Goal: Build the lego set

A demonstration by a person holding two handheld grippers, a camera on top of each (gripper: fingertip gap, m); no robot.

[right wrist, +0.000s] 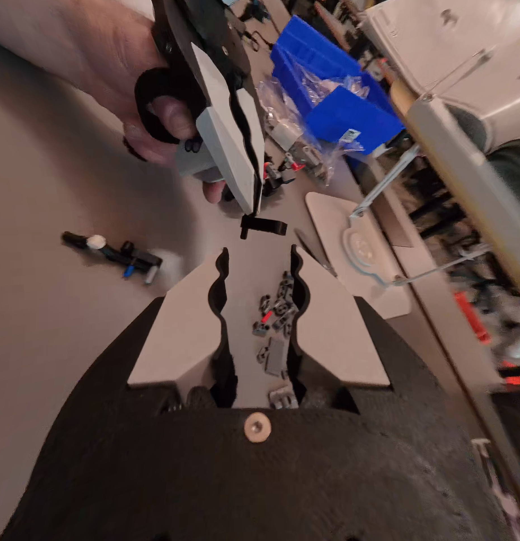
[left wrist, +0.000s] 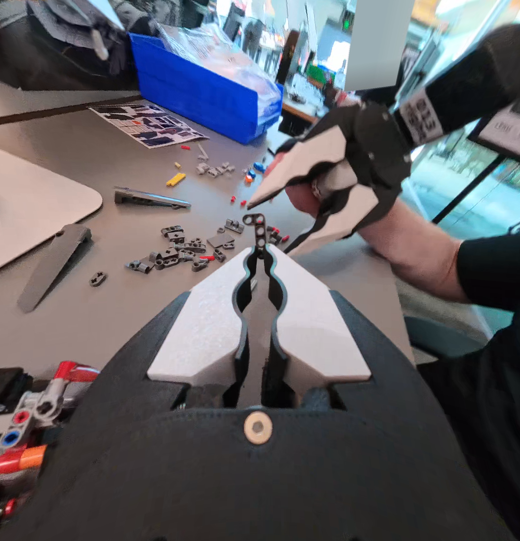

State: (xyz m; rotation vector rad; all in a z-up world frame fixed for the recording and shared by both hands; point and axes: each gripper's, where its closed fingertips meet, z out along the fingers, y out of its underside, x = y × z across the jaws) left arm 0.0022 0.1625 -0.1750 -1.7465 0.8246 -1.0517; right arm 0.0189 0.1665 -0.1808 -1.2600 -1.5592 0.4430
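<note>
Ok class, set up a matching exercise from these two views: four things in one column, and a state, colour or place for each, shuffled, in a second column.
1. left gripper
2. right gripper
3. storage bin
4. small flat bar

A. yellow
B. jaws apart, nothing between them
C. blue
D. shut on a black L-shaped beam

Pairs: 1-D, 2-B, 3-C, 4-A
</note>
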